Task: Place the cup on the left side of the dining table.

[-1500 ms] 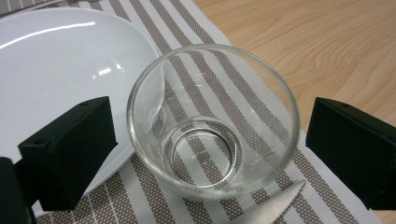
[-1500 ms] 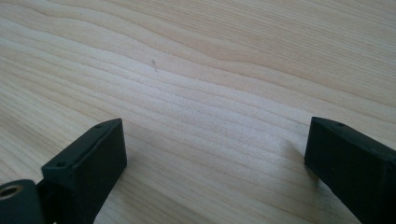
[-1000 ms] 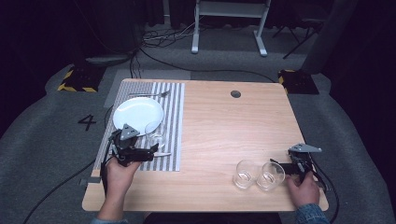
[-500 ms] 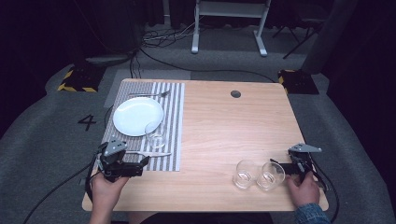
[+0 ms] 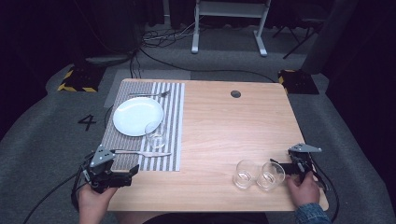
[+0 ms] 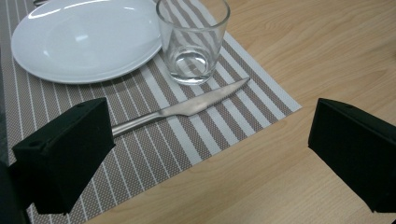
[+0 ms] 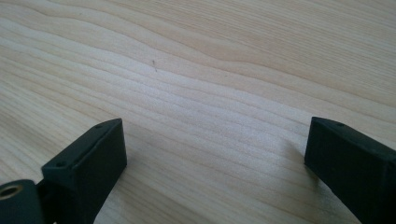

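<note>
Work in hand: laying a place setting on the striped placemat (image 5: 173,140) at the left of the bench (image 5: 219,126).
Plate (image 5: 137,115): white, empty, flat on the placemat; judged placed.
Fork (image 5: 149,94): lies on the placemat beyond the plate, near the far edge; judged placed.
Knife (image 6: 182,109): lies on the placemat on the near side of the plate, blade tip pointing toward the bare wood, apart from the plate.
Glass on mat (image 6: 193,37): clear, upright, empty, standing at the plate's rim and just beyond the knife blade; judged placed.
Left hand-held gripper (image 5: 122,173): held at the near left corner of the bench, jaws spread wide with nothing between them; it looks across the near corner of the placemat at the knife and glass.
Two spare glasses: one (image 5: 244,174) and another (image 5: 272,175), both upright, side by side on bare wood near the front right edge, well apart from the placemat.
Right hand-held gripper (image 5: 282,167): low over the bench just beside the right-hand spare glass, jaws wide apart and empty; its own view shows plain wood between them.
Done, as judged: one setting looks complete with plate, fork, knife and glass.
Left, as judged: the two spare glasses are unplaced; whether they belong to this setting cannot be told.
</note>
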### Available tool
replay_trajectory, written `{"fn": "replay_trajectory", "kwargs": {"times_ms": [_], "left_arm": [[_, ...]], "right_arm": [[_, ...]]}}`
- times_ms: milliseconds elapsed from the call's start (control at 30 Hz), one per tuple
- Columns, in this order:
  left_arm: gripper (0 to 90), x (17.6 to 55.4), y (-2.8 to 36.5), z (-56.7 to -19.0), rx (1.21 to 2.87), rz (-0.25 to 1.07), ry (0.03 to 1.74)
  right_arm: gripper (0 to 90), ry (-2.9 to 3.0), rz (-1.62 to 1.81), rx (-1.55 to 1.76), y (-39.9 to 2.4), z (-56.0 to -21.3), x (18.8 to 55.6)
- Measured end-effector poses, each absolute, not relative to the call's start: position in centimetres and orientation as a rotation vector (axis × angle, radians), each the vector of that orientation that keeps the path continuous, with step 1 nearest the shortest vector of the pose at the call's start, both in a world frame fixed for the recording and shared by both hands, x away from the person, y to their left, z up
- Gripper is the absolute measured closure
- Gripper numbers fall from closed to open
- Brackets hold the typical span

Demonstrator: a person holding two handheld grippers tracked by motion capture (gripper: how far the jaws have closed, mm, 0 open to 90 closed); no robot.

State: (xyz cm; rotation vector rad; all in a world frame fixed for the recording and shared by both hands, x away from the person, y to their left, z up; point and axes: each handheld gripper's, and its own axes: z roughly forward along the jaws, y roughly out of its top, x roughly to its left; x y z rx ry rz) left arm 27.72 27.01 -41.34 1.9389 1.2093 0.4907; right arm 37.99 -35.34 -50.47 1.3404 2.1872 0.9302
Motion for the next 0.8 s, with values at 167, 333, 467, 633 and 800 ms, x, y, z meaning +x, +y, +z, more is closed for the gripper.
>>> {"fn": "replay_trajectory", "kwargs": {"times_ms": [167, 333, 467, 633, 800], "left_arm": [[0.3, 26.9, 27.8, -42.1, 1.952, 0.484, 1.246], [0.3, 26.2, 28.8, -42.8, 1.956, 0.468, 1.277], [0.4, 26.0, 29.6, -43.7, 1.968, 0.407, 1.279], [1.0, 26.0, 30.3, -44.9, 1.976, 0.362, 1.308], [1.1, 26.1, 30.6, -46.1, 1.997, 0.32, 1.336]], "right_arm": [[6.0, 2.188, 0.93, 1.34, -35.3, -50.5, 38.0], [6.0, 2.189, 0.93, 1.34, -35.3, -50.5, 38.0], [6.0, 2.188, 0.931, 1.34, -35.3, -50.5, 38.0], [6.0, 2.189, 0.93, 1.34, -35.3, -50.5, 38.0], [6.0, 2.189, 0.931, 1.34, -35.3, -50.5, 38.0]]}}
